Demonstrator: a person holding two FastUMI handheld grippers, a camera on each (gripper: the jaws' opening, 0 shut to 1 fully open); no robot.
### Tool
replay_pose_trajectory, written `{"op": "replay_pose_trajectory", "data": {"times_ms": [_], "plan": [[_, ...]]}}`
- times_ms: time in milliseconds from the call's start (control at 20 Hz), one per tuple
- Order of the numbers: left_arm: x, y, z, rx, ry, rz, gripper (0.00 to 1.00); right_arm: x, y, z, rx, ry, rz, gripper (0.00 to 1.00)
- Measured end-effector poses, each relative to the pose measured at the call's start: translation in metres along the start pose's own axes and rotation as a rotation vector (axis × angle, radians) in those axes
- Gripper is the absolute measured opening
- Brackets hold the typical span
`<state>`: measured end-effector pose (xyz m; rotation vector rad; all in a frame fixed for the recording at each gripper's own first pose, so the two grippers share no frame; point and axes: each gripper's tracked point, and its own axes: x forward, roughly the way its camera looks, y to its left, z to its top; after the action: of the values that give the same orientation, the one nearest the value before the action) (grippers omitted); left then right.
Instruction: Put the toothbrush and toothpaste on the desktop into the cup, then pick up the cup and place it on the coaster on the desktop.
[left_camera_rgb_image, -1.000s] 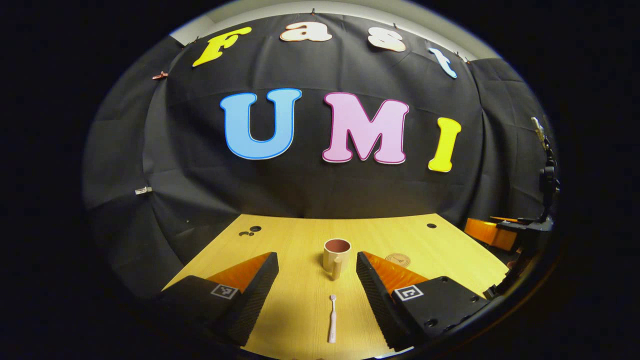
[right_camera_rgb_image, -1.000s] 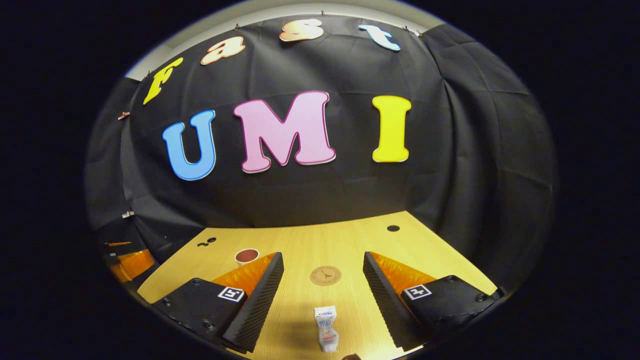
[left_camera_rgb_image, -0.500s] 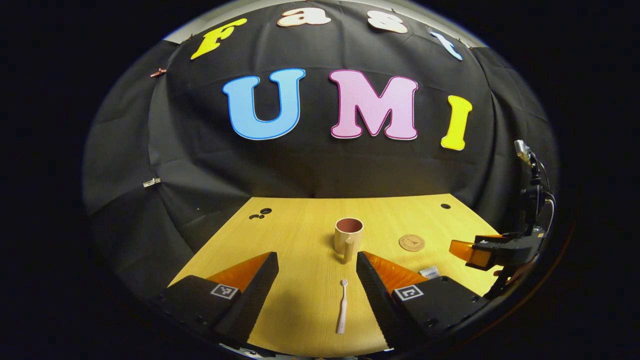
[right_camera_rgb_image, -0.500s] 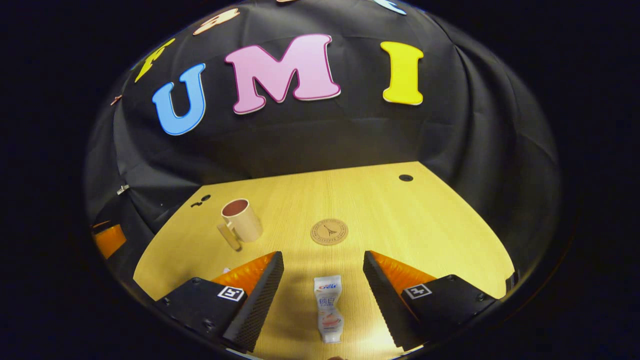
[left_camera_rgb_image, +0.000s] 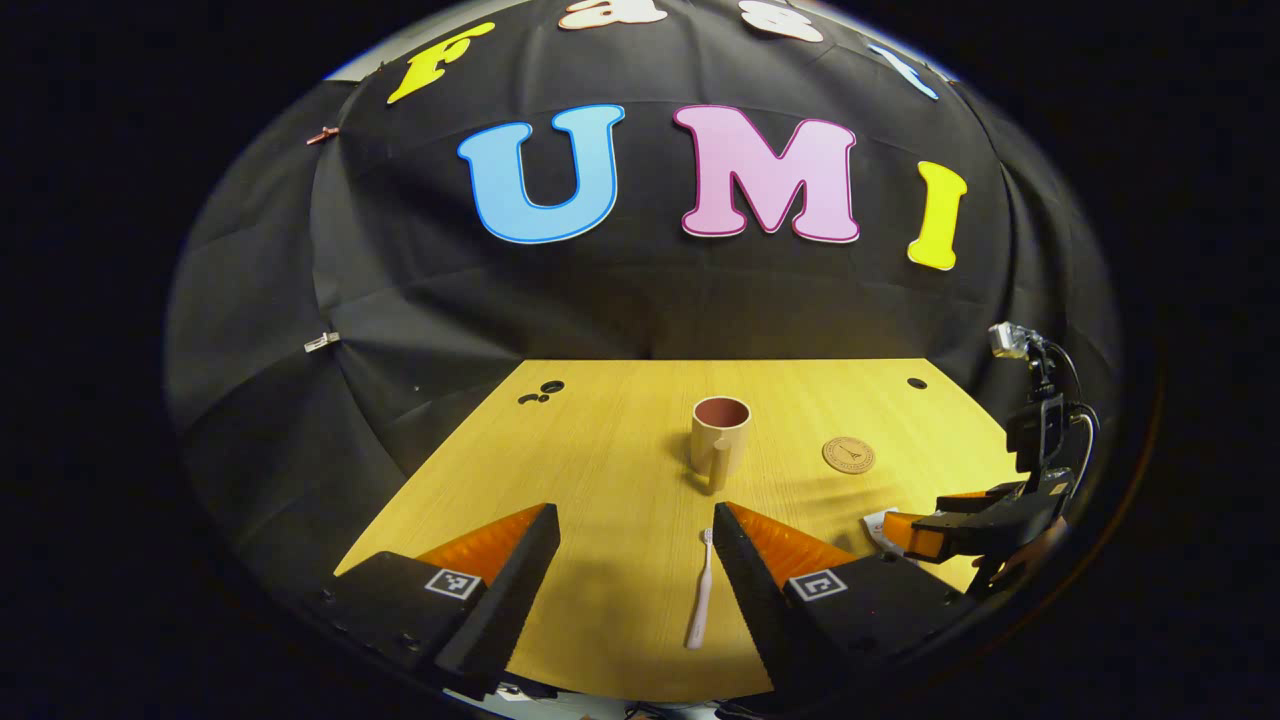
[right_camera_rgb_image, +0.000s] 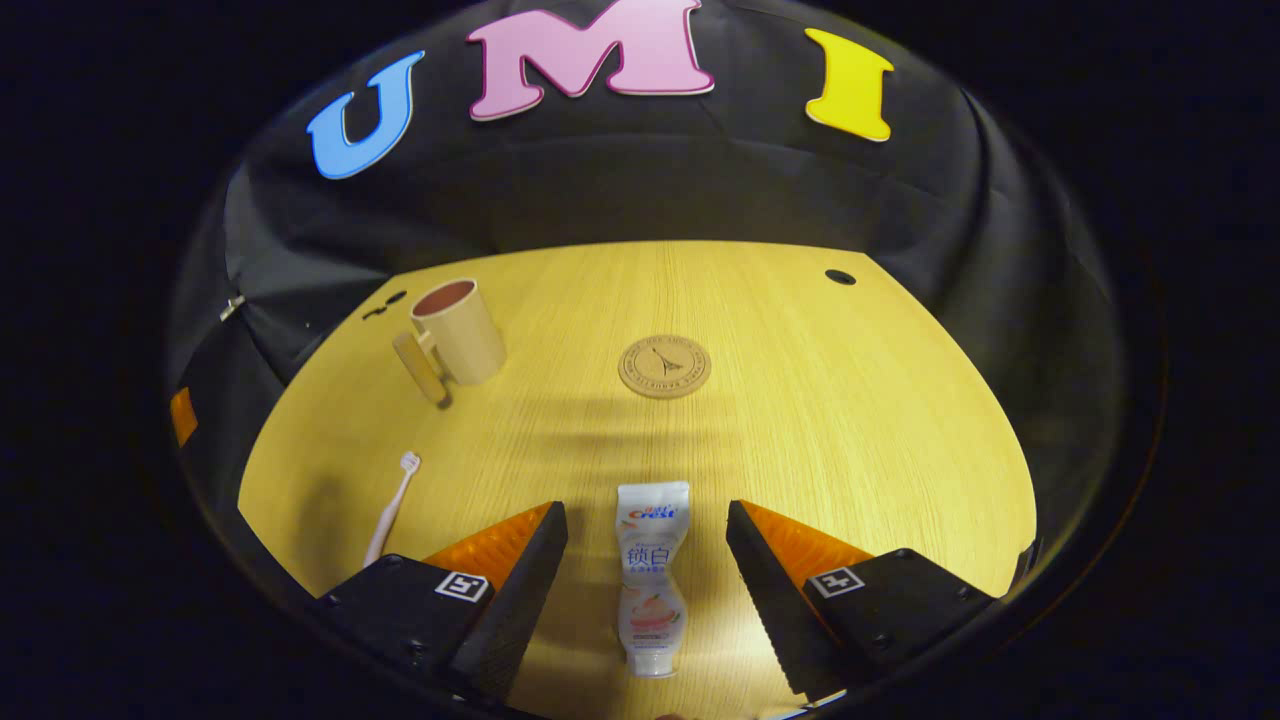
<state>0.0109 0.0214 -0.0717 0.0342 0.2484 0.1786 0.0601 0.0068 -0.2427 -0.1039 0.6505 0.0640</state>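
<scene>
The slim white plastic toothbrush (left_camera_rgb_image: 701, 590) lies flat on the pale wooden desktop (left_camera_rgb_image: 600, 470), between the spread fingers of the left gripper (left_camera_rgb_image: 636, 575) and nearer its right finger. In the right gripper view, the white squeezed toothpaste tube (right_camera_rgb_image: 649, 575) lies between the equally spread fingers of the right gripper (right_camera_rgb_image: 647, 590), cap end toward the camera. Nothing is pinched by either pair of jaws.

The step in hand appears to be the descent onto both items. The left gripper would best be shifted slightly so that the toothbrush handle is centred, then lowered until the fingertips are level with the wood before closing (a thin handle is easily missed or tipped sideways). The tube should be taken across its fuller middle, not the flattened tail.

The beige cup with a side handle and dark red interior (right_camera_rgb_image: 455, 335) stands upright farther off, its handle facing the grippers. The round cork coaster (right_camera_rgb_image: 664, 366) lies well apart from it and bare. No obstacle is seen along either path, though the two grippers may crowd each other at the cup's narrow mouth.
</scene>
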Motion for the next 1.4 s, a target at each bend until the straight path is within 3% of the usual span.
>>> {"op": "replay_pose_trajectory", "data": {"times_ms": [500, 700, 800, 950, 1000, 1100, 1200, 1350, 1400], "plan": [[-0.003, 0.016, -0.026, 0.001, 0.068, 0.055, 0.96, 0.022, -0.008, -0.053, 0.024, 0.222, -0.024, 0.99], [-0.003, 0.015, -0.031, -0.001, 0.081, 0.056, 0.96, 0.022, -0.009, -0.051, 0.020, 0.219, -0.031, 0.99], [-0.003, 0.016, -0.031, 0.002, 0.079, 0.057, 0.96, 0.022, -0.013, -0.053, 0.018, 0.231, -0.054, 0.94], [-0.004, 0.017, -0.032, 0.000, 0.076, 0.056, 0.96, 0.023, -0.015, -0.053, 0.024, 0.245, -0.073, 0.73], [-0.004, 0.018, -0.032, -0.001, 0.077, 0.059, 0.96, 0.023, -0.014, -0.053, 0.025, 0.253, -0.073, 0.70], [-0.004, 0.019, -0.034, -0.004, 0.080, 0.060, 0.96, 0.024, -0.012, -0.052, 0.023, 0.272, -0.071, 0.52], [-0.003, 0.019, -0.036, -0.006, 0.079, 0.059, 0.96, 0.024, -0.012, -0.052, 0.010, 0.293, -0.066, 0.43], [-0.001, 0.016, -0.040, -0.005, 0.081, 0.051, 0.96, 0.024, -0.011, -0.051, 0.009, 0.319, -0.043, 0.37], [0.000, 0.014, -0.041, -0.007, 0.083, 0.047, 0.96, 0.023, -0.010, -0.051, 0.005, 0.311, -0.023, 0.29]]}}
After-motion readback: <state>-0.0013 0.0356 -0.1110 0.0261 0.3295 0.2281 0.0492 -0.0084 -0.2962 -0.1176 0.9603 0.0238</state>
